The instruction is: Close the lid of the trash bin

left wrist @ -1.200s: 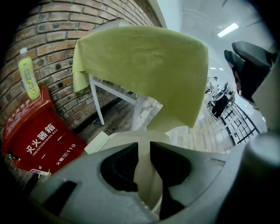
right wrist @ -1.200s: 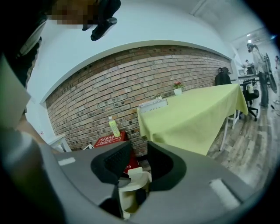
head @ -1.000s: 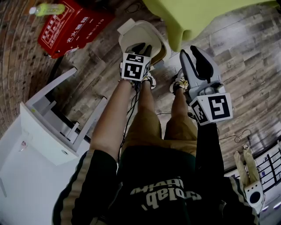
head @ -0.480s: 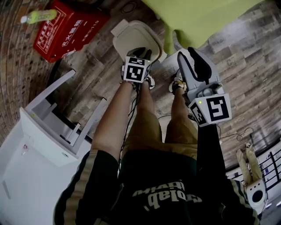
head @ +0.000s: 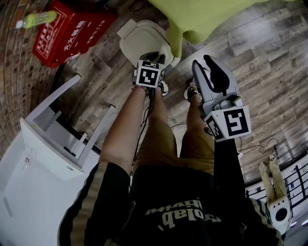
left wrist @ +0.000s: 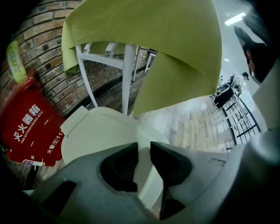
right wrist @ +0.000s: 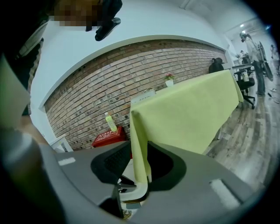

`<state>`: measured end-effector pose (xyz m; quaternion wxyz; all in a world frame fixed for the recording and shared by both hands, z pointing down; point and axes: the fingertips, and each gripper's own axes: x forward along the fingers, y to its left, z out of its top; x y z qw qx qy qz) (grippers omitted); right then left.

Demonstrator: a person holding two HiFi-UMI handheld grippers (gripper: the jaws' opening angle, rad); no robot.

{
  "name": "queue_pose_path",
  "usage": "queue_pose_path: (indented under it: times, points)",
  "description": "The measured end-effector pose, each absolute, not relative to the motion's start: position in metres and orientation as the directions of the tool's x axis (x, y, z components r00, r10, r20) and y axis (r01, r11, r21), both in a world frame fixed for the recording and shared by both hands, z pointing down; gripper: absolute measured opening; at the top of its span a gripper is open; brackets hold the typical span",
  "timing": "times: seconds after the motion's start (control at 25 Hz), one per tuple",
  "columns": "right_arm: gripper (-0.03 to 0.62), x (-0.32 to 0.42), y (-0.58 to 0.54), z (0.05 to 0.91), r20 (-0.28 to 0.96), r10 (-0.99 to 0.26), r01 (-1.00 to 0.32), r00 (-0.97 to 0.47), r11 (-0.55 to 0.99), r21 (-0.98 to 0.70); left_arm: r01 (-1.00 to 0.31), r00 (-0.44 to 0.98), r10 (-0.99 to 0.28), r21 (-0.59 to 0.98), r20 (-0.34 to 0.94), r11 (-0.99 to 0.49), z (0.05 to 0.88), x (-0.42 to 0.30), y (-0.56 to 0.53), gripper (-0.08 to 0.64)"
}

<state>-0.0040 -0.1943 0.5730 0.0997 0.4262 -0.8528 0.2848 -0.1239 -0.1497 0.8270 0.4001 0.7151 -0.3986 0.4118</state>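
Observation:
The trash bin is cream, with a rounded lid, and stands on the wood floor in front of the person's feet. My left gripper points steeply down over the near edge of the lid. In the left gripper view the lid fills the space under the left gripper, whose jaws stand a little apart with nothing between them; I cannot tell if they touch the lid. My right gripper hangs to the right of the bin. The right gripper is open and empty, and looks toward the tablecloth.
A red box with a green bottle on it lies left of the bin against the brick wall. A yellow-green tablecloth hangs just behind the bin. A white cabinet stands at the left. The person's legs are below both grippers.
The left gripper has sunk toward the bin lid. The right gripper has come down a little beside it. Both jaw gaps look the same.

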Motion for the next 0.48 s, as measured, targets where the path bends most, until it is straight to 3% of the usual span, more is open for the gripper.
queue_pose_path:
  times: [0.48]
  points:
    - [0.132, 0.004, -0.188, 0.585, 0.435, -0.661, -0.789, -0.612, 0.469, -0.397, -0.856, 0.313, -0.217, 0.176, 0.925, -0.486, 0.851, -0.116, -0.14, 0.104]
